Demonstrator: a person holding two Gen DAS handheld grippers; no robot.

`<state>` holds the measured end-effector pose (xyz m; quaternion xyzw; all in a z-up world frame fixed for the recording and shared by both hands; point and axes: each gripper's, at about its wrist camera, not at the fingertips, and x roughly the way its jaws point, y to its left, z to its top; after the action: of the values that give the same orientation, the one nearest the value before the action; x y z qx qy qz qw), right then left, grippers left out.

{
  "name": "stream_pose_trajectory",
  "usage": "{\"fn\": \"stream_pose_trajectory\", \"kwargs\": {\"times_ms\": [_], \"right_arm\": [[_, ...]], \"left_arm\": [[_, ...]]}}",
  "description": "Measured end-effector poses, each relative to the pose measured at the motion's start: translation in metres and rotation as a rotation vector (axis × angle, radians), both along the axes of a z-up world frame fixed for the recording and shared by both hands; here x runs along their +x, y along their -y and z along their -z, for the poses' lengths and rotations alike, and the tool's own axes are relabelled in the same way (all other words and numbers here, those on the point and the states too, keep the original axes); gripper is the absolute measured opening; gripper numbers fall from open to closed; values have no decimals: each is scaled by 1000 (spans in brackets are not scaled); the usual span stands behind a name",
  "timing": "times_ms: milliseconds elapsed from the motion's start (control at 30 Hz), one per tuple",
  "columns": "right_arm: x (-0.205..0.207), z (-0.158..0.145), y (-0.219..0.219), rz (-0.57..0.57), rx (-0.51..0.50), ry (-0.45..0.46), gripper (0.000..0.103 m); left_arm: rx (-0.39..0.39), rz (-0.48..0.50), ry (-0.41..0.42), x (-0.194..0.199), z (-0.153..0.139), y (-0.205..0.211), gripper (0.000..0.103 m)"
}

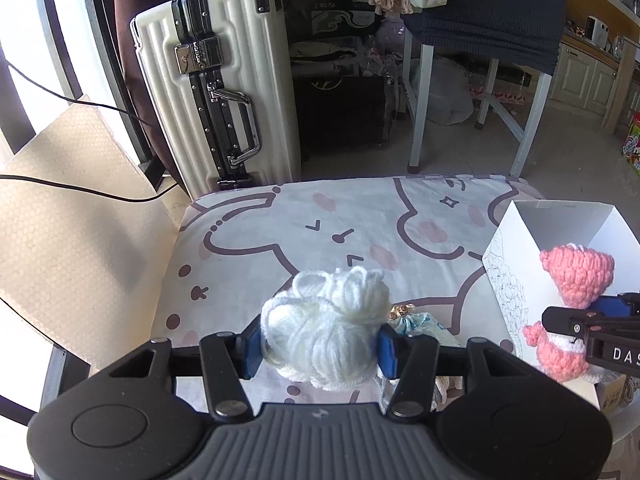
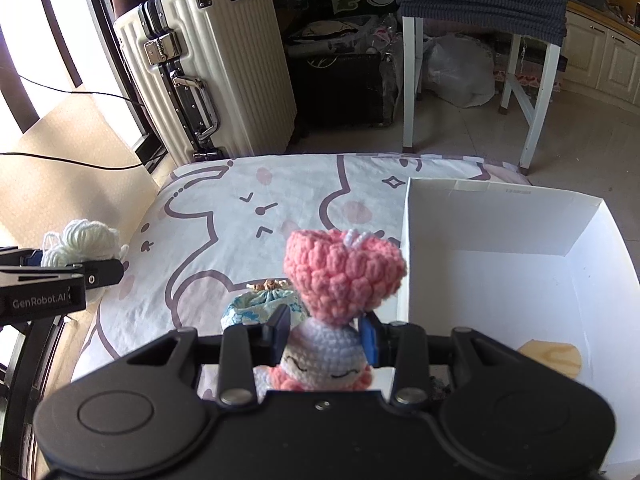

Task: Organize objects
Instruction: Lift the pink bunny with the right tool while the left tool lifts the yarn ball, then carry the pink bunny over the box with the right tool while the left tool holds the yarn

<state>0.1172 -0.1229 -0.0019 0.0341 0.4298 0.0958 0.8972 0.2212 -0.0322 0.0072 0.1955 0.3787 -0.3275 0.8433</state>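
Observation:
My left gripper is shut on a ball of white yarn and holds it above the patterned cushion. My right gripper is shut on a pink crochet doll and holds it at the left wall of the white box. The doll and the box also show at the right of the left wrist view. The yarn and the left gripper's fingers show at the left of the right wrist view. A blue floral pouch lies on the cushion between the grippers.
A tan round piece lies in the box. A white suitcase stands behind the cushion. A white-legged table with a dark cloth is beyond it. A black cable crosses the pale mat on the left.

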Motion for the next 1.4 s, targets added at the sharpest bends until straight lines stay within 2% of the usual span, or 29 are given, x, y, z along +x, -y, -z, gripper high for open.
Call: {"fn": "stream_pose_trajectory", "kwargs": {"times_ms": [300,633,1100,1400], "right_arm": [[-3,-6,0,7,-32,42,38],[2,-14,19,25,-36,67,38],[6,-29,95,158,-35,91,38],[6,-27,136,240,-43,86,38]], "left_arm": [[-30,-7,5,-6,-2,2,54],[-45,36,-7,-11,-3,30,55],[-94,152,-31,-38,-5,81,55],[-124,230,-35,-56,-4,106,55]]}}
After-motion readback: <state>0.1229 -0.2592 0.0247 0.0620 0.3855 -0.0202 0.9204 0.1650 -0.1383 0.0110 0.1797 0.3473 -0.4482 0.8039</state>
